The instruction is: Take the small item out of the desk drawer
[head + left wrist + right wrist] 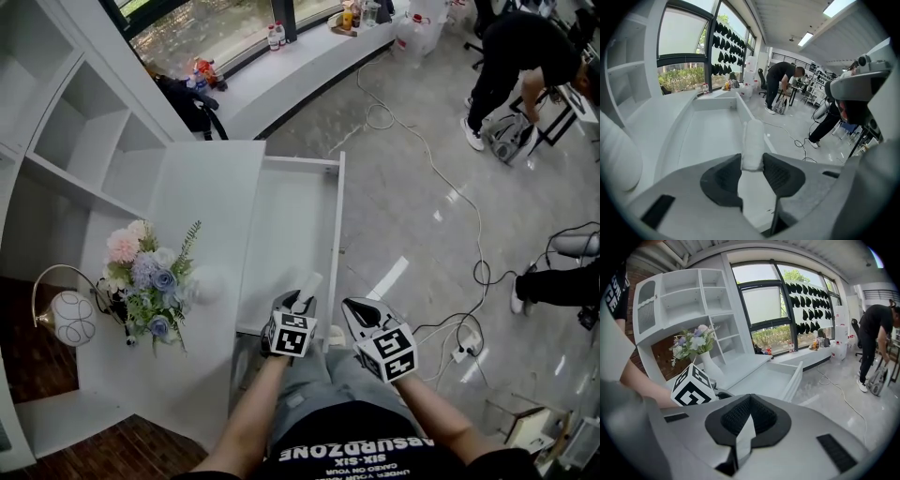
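The white desk drawer (pixel 281 225) stands pulled open, its bare floor (pixel 708 136) showing. My left gripper (pixel 298 306) hovers above the drawer's near end, shut on a small white oblong item (pixel 753 139). The item sticks out forward from between the pads and shows as a pale stub (pixel 309 284) in the head view. My right gripper (pixel 362 313) is just right of the drawer's front panel, shut, with nothing between its jaws (pixel 747 417). From the right gripper view, the left gripper's marker cube (pixel 693 385) sits beside the open drawer (pixel 780 378).
A vase of flowers (pixel 150 279) and a round lamp (pixel 70 316) stand on the white desktop (pixel 202 197), with shelves (pixel 84 131) behind. Cables (pixel 473 272) run across the floor at right. A person in black (pixel 520 61) bends over at the far right.
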The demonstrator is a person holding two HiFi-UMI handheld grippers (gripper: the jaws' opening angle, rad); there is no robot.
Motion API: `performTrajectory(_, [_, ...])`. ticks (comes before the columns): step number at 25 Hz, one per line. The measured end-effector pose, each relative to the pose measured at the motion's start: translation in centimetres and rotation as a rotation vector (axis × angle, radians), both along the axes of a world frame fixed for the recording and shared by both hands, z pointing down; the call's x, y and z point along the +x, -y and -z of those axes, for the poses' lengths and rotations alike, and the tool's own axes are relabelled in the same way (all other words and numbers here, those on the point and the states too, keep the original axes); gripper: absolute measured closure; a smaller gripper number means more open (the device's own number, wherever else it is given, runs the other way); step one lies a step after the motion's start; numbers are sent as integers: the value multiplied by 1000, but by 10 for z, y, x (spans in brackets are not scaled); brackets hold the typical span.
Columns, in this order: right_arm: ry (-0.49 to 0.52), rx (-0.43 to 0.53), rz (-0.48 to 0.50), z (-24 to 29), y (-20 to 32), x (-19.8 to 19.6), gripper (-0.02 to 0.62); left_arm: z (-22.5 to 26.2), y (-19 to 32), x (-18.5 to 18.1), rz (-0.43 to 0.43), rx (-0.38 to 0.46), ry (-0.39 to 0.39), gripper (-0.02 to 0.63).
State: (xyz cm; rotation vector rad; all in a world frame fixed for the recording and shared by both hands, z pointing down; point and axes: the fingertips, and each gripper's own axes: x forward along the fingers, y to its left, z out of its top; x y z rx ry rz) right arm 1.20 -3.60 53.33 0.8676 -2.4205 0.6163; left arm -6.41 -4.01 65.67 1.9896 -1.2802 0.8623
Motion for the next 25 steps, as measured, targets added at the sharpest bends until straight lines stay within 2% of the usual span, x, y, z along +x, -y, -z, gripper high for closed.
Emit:
performTrajectory(4, [0,12,9,5,-4,0,597,9,-3,4,-26,43,-16,460])
performTrajectory(10, [-3,25,24,11,-13,2,597,39,-15,-2,-3,50,-5,460])
performTrajectory(20, [13,52,60,30,-23,-3,597,86,-33,-7,27,125,-40,460])
performTrajectory(25, [27,61,57,40,-24,-2,597,108,-41,-1,13,169,-27,460])
